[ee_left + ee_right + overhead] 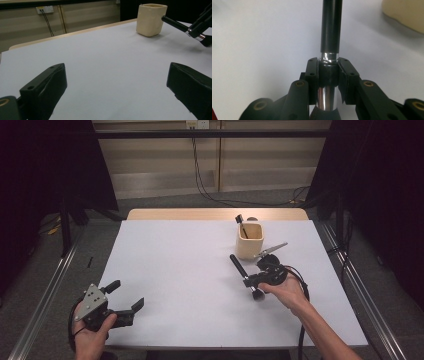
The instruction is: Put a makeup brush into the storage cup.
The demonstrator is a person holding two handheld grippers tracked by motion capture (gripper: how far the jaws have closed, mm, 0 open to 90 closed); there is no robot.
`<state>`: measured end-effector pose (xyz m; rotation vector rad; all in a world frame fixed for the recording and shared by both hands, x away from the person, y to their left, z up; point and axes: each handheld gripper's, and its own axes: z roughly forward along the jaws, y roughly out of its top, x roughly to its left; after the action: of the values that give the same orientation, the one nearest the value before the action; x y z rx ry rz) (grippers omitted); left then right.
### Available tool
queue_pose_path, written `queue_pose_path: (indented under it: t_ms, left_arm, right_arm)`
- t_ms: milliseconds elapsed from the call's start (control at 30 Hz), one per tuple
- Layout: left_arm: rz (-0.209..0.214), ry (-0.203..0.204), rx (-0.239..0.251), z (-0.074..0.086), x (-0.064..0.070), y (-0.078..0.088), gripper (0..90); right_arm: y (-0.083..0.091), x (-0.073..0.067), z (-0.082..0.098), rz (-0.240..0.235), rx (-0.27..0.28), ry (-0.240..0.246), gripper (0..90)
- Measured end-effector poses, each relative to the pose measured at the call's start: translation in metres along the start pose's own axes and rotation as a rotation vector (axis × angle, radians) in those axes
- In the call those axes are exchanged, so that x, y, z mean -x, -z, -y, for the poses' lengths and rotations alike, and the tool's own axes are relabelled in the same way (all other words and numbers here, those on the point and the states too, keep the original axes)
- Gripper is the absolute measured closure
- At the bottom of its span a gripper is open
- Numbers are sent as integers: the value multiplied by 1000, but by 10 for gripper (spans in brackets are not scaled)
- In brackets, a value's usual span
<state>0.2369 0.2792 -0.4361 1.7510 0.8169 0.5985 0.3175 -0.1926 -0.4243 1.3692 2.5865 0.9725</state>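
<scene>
the left gripper [127, 297], matte black, sits near the table's front edge with jaws spread wide on nothing. farther in, the right gripper [248, 281] pinches a makeup brush [242, 271] at its shiny metal collar, beside the squarish cream cup [249, 241] on the smooth white table [180, 270].

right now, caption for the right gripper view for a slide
Right gripper clamped on a makeup brush at its silver ferrule, above the white table.

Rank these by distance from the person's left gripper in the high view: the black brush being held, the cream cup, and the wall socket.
1. black brush, held by the right gripper, mid-table right.
2. cream cup, behind the brush.
3. wall socket, back wall.

Left gripper: near-left corner.
</scene>
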Motion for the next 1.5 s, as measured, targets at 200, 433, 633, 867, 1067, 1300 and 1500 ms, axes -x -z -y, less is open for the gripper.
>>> queue_pose_path:
  t_ms: [200, 433, 633, 867, 1067, 1300, 1500]
  left_arm:
    - [-3, 7, 3, 0, 0, 1, 27]
    - [15, -5, -9, -3, 2, -1, 28]
    - [44, 18, -10, -5, 4, -2, 32]
    - [59, 15, -8, -9, 8, -5, 34]
    - [70, -10, -15, -13, 12, -8, 33]
    - [104, -25, -26, -16, 17, -16, 32]
    - [138, -38, -35, -23, 23, -24, 29]
  right_arm:
    - [4, -2, 3, -20, 95, 55, 720]
    - [13, 0, 4, -48, 245, 95, 720]
    - [18, -2, 5, -76, 336, 126, 720]
    - [22, -3, 4, -132, 392, 147, 719]
    - [20, -11, 4, -178, 371, 193, 720]
    - [15, -21, 2, -214, 329, 242, 720]
    - [11, -28, -2, -244, 300, 274, 720]
